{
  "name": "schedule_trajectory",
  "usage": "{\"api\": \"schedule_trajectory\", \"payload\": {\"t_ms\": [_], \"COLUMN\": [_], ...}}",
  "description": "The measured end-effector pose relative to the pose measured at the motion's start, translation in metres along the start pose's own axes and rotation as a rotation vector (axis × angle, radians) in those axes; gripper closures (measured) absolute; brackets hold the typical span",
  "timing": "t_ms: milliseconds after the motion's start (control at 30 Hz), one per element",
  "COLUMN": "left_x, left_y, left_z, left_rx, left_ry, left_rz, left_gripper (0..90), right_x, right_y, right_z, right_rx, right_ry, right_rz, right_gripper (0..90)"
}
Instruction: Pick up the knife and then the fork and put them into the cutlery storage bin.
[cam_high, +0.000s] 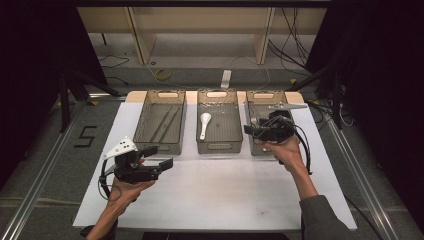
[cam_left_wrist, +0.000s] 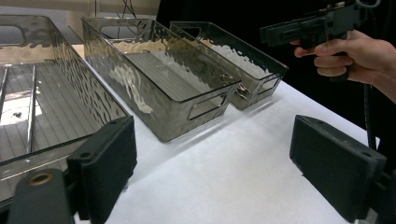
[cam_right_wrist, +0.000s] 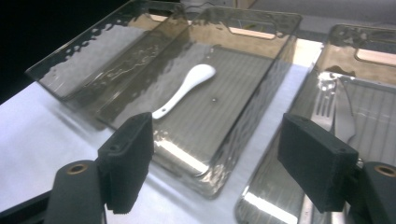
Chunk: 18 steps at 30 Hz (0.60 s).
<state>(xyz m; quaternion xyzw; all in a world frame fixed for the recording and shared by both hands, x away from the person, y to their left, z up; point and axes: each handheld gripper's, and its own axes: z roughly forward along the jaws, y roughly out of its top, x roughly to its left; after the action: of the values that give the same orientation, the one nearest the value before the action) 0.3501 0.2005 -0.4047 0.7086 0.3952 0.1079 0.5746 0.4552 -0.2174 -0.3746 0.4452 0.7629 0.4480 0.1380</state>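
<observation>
The bench (cam_high: 215, 195) is covered by a white sheet. Three clear trays are set side by side along its far edge: left tray (cam_high: 145, 125), middle tray (cam_high: 237, 125), right tray (cam_high: 250, 112). The near half is left bare.

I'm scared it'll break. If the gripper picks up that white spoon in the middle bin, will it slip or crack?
The white spoon looks glossy and smooth, so it may well slip between flat pads. It seems ceramic: probably stiff, and likely to chip if dropped. It lies flat in the middle bin, so it probably won't roll.
</observation>
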Motion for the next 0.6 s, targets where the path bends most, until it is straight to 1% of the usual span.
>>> {"api": "schedule_trajectory", "payload": {"t_ms": [133,200,333,433,533,600], "left_x": [0.0,0.0,-0.001,-0.001,-0.001,-0.001], "left_y": [0.0,0.0,-0.001,-0.001,-0.001,-0.001], "left_z": [0.0,0.001,0.002,0.002,0.002,0.002], "left_rx": [0.004,0.007,0.013,0.015,0.014,0.015], "left_ry": [-0.007,-0.011,-0.018,-0.02,-0.023,-0.024], "left_rz": [-0.003,0.0,0.003,0.004,0.003,0.002], "left_gripper": [14.1,14.1,14.1,14.1,14.1,14.1], "right_x": [0.009,0.013,0.019,0.025,0.029,0.032], "right_y": [-0.006,-0.008,-0.015,-0.02,-0.025,-0.027], "right_z": [-0.005,-0.008,-0.011,-0.011,-0.011,-0.012], "right_rx": [-0.014,-0.032,-0.05,-0.047,-0.055,-0.053], "right_ry": [0.017,0.027,0.045,0.047,0.067,0.067], "right_rz": [-0.022,-0.027,-0.036,-0.053,-0.059,-0.069], "right_gripper": [26.7,26.6,25.8,25.3,25.1,25.0]}}
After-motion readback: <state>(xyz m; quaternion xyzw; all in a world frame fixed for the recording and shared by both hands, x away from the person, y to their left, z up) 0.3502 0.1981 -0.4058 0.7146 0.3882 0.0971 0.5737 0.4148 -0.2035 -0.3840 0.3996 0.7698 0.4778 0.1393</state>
